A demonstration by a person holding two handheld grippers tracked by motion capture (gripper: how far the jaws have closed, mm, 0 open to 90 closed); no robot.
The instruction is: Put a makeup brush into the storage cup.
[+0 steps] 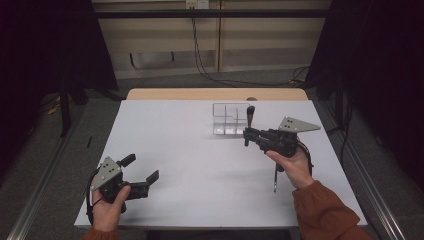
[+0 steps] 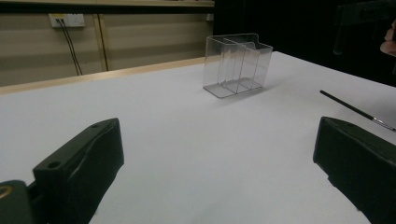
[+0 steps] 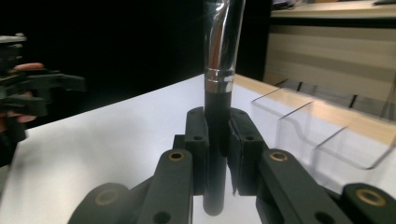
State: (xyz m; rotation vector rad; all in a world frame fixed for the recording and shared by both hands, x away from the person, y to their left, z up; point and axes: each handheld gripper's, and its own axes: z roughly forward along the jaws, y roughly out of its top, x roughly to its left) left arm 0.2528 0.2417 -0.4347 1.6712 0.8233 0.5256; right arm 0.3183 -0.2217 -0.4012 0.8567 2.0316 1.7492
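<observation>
1. Near the tabletop's (image 1: 200, 170) front-left corner, the left gripper (image 1: 141, 168) waits, jaws wide and empty.
2. Right gripper (image 3: 217, 135) clamps the brush (image 3: 218, 70) upright near the far-right edge.
3. Keep it vertical; lower it into the clear organizer (image 1: 226, 119).

The bench (image 1: 165, 165) has a white top with a strip of pale wood (image 1: 215, 94) along its far edge. Behind it runs a beige panelled wall (image 1: 160, 45) carrying a socket plate (image 1: 196, 4), from which black cables (image 1: 200, 60) hang to the grey floor (image 1: 240, 80). Dark curtains (image 1: 45, 45) close in both sides, and the light is dim.
</observation>
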